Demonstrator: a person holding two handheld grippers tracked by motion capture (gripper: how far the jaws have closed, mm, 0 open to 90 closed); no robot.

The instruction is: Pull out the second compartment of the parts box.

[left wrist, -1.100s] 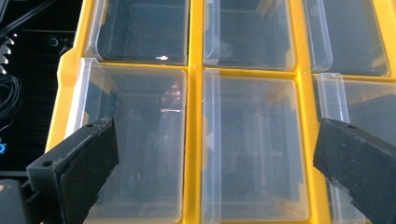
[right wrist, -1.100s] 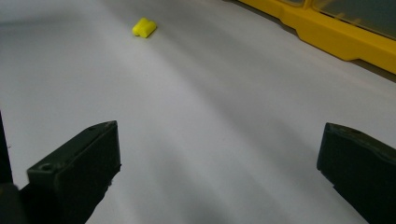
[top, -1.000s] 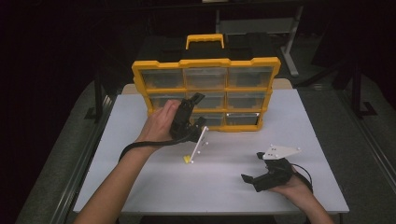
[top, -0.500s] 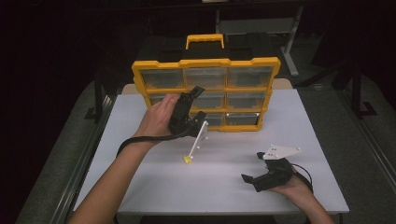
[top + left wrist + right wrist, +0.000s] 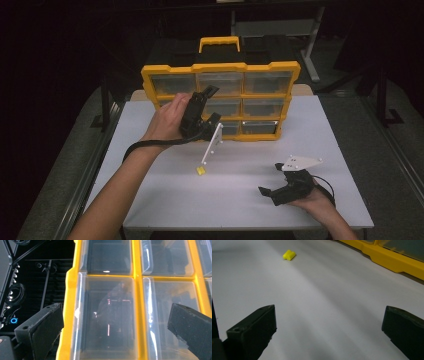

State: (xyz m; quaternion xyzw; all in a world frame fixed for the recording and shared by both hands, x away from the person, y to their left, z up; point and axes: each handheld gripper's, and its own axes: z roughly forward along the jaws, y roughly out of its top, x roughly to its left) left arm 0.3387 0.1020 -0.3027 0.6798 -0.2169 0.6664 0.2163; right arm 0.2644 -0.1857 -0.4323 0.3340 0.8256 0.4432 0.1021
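Here, the spread left gripper [image 5: 205, 107] faces the yellow organizer's [image 5: 295, 72] clear-fronted drawer [image 5: 107, 317].

Yellow organizer case [image 5: 220, 100] upright at table's far side, clear drawers shut, black-and-yellow handle on top.

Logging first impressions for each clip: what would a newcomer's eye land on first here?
The yellow organiser case standing upright at the far side of the white table, its clear drawer fronts facing the person. The left gripper is raised against its left drawers, jaws spread wide on either side of a clear drawer front. A small yellow piece lies alone mid-table, and the right gripper rests open near the front right.
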